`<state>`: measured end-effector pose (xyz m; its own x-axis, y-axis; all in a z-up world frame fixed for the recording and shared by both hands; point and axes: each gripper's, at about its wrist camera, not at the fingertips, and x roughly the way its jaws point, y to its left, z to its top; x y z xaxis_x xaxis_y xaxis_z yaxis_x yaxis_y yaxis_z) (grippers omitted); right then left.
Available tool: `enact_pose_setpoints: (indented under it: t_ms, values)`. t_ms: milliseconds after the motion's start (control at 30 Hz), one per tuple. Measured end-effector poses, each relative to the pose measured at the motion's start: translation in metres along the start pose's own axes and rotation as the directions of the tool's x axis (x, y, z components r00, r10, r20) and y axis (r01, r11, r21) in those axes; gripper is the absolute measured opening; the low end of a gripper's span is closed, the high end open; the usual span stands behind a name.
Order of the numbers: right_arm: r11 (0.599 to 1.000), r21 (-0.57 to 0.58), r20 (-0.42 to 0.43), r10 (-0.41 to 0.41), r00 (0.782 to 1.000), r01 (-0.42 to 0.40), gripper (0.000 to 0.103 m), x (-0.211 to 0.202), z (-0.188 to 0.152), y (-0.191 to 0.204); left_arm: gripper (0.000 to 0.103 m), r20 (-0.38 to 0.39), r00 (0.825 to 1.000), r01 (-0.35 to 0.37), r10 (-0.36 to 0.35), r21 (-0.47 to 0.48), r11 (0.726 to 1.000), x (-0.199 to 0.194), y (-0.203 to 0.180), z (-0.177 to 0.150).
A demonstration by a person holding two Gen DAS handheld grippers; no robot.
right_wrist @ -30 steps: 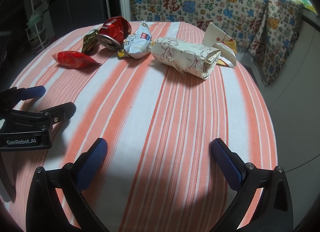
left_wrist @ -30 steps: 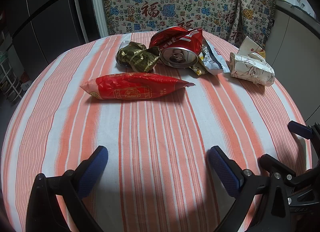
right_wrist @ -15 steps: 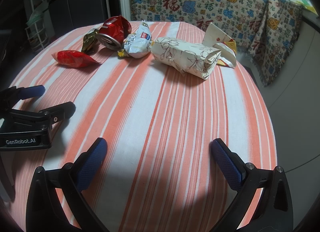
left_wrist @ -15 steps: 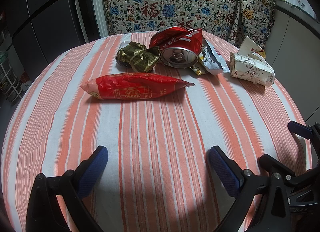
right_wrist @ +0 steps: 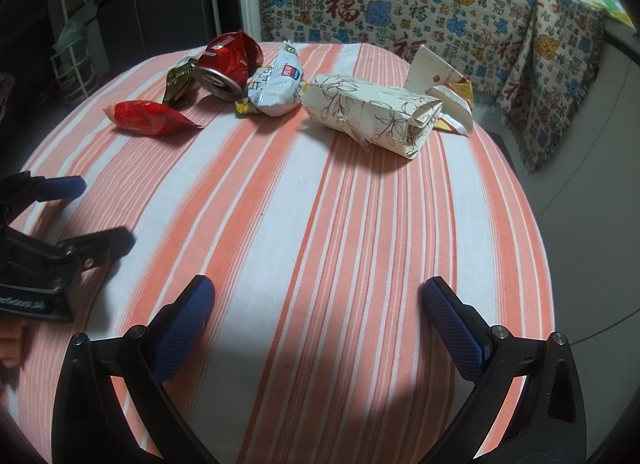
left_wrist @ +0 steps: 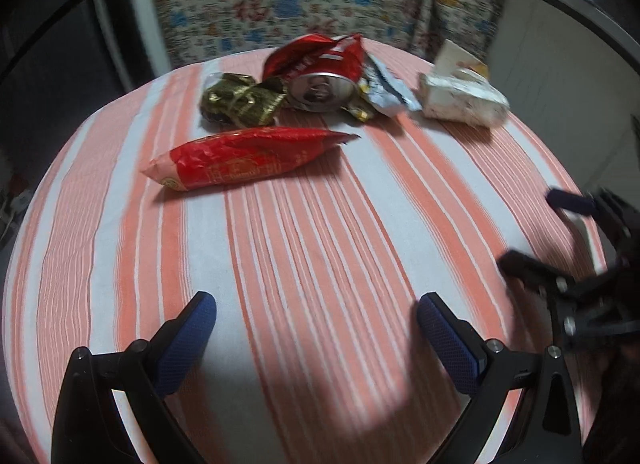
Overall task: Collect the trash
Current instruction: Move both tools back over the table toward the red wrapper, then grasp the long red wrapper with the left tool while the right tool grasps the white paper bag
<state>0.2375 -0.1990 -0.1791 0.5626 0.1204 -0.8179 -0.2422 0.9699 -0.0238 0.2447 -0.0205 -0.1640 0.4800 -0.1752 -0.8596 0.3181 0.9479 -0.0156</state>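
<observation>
My left gripper (left_wrist: 316,320) hovers over the striped tablecloth (left_wrist: 320,232), its 2 blue-padded fingers spread wide with nothing between them. Straight ahead of it, and a little to its left, lies the red snack wrapper (left_wrist: 244,158), lengthways across my path. Just beyond that sit the crumpled gold foil wrapper (left_wrist: 240,100) and the crushed red can (left_wrist: 322,76) on its side, open end toward me, touching the foil.

My right gripper (right_wrist: 318,304) is likewise gaping wide and empty. Ahead of it, slightly right of centre, rests the floral paper package (right_wrist: 372,114), with a white and yellow carton (right_wrist: 440,76) right behind it. A white snack bag (right_wrist: 276,86) leans against the can, off to the left. The view from my left gripper is blurred, so fine print there is unreadable.
</observation>
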Motion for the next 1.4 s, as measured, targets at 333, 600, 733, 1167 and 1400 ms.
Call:
enact_pose_setpoints:
  t_ms: [333,600,733,1167,1400]
  values:
    - [1.0,0.001,0.0,-0.001,1.0,0.001,0.103,0.0,0.0,0.001,0.103,0.1,0.992,0.035,-0.071,0.325,0.945,-0.024,0.052,0.072]
    - [1.0,0.004,-0.001,0.002,1.0,-0.002,0.103,0.001,0.0,0.002,0.101,-0.092,0.991,0.126,-0.092,0.497,0.858,0.038,0.035,0.078]
    - [1.0,0.004,-0.001,0.0,1.0,0.0,0.103,0.002,0.0,0.002,0.089,-0.116,0.984,0.171,-0.134,0.425,0.889,0.033,0.04,0.067]
    - [0.999,0.022,0.015,0.032,0.999,-0.033,0.103,0.0,-0.002,0.001,0.058,-0.145,0.978,0.174,-0.148,0.188,0.967,-0.024,-0.018,0.005]
    - [0.987,0.066,0.05,0.143,0.988,-0.147,0.103,-0.02,-0.012,-0.02,0.064,-0.032,0.995,0.096,-0.096,-0.005,0.995,-0.015,-0.009,-0.001]
